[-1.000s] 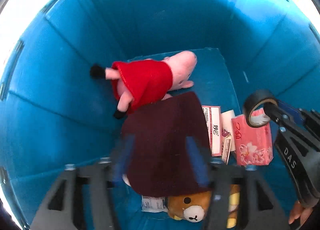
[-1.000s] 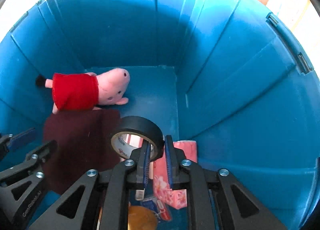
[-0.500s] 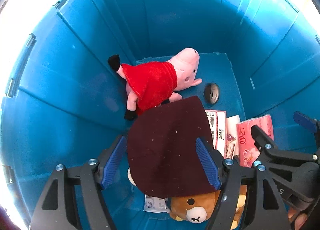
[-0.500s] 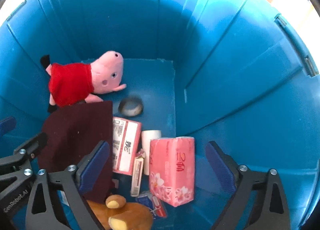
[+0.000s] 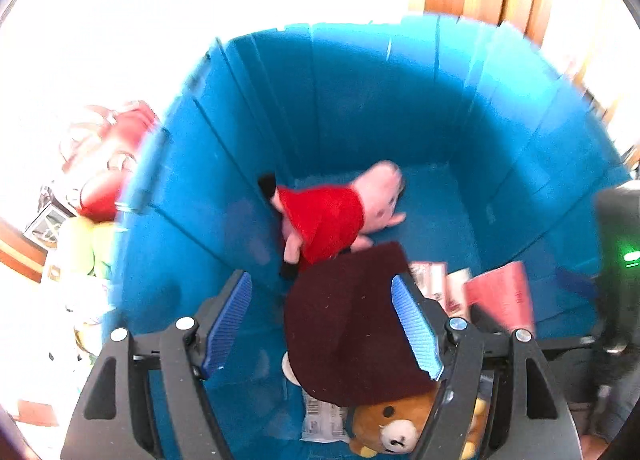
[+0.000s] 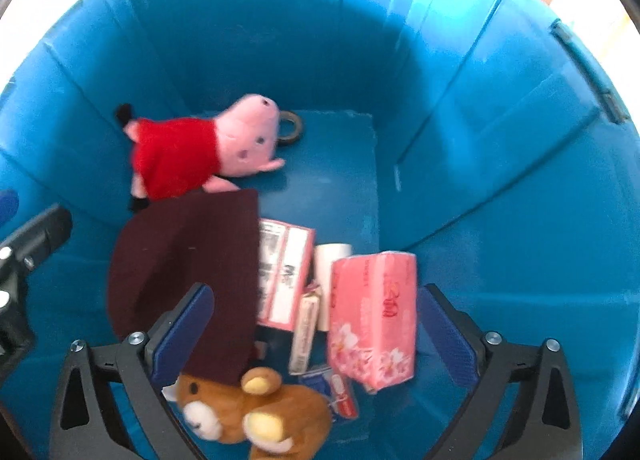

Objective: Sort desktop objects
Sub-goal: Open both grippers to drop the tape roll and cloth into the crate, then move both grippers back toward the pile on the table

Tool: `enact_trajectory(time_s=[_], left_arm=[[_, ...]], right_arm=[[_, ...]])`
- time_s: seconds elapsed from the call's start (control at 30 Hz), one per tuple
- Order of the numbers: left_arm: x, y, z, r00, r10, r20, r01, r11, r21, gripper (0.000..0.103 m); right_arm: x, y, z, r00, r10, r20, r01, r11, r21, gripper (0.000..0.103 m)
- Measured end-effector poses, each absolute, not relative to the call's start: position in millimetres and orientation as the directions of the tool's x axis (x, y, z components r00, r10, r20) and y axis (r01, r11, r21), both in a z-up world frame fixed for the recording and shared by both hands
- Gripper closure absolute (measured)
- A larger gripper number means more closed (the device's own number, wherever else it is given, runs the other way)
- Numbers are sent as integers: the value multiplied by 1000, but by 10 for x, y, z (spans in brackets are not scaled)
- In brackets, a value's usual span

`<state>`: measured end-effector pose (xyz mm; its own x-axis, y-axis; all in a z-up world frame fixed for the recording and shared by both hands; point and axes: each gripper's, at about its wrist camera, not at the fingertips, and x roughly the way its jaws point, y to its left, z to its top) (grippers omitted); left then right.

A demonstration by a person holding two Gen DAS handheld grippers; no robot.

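Right gripper (image 6: 316,324) spread empty above tissue pack (image 6: 374,316); tape roll (image 6: 290,127) behind pig plush (image 6: 208,147) in blue bin (image 6: 480,139).

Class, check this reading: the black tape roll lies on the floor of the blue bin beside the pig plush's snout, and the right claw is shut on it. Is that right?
Not quite. The tape roll does lie on the blue bin floor by the pig plush snout, but the right claw is open, its jaws having just opened, with nothing gripped. The right wrist view shows this.

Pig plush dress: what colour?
Red. The pig plush wears a plain red dress, clearest in the right wrist view.
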<state>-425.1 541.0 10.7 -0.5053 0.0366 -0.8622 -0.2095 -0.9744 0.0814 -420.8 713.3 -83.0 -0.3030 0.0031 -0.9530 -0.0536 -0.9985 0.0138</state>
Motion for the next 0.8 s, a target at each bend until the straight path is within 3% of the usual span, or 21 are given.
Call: enact_trajectory(time_s=[0.1, 0.27, 0.5, 0.8], left_arm=[[-4011, 5254, 417, -566, 96, -819, -220, -975, 38, 29], [-3646, 4874, 800, -662, 84, -744, -172, -984, 42, 28], [-3211, 4120, 1039, -753, 0, -658, -10, -1000, 12, 28], [-2667, 2981, 1058, -790, -97, -606, 124, -992, -2, 28]], right_arm=[[-4093, 7093, -709, -316, -66, -946, -27, -997, 79, 1], [-3840, 6914, -245, -424, -90, -901, -2, -995, 101, 1], [-3501, 6261, 363, -564, -74, -822, 128, -992, 1, 1], [-3264, 5235, 726, -629, -211, -749, 325, -946, -7, 0]])
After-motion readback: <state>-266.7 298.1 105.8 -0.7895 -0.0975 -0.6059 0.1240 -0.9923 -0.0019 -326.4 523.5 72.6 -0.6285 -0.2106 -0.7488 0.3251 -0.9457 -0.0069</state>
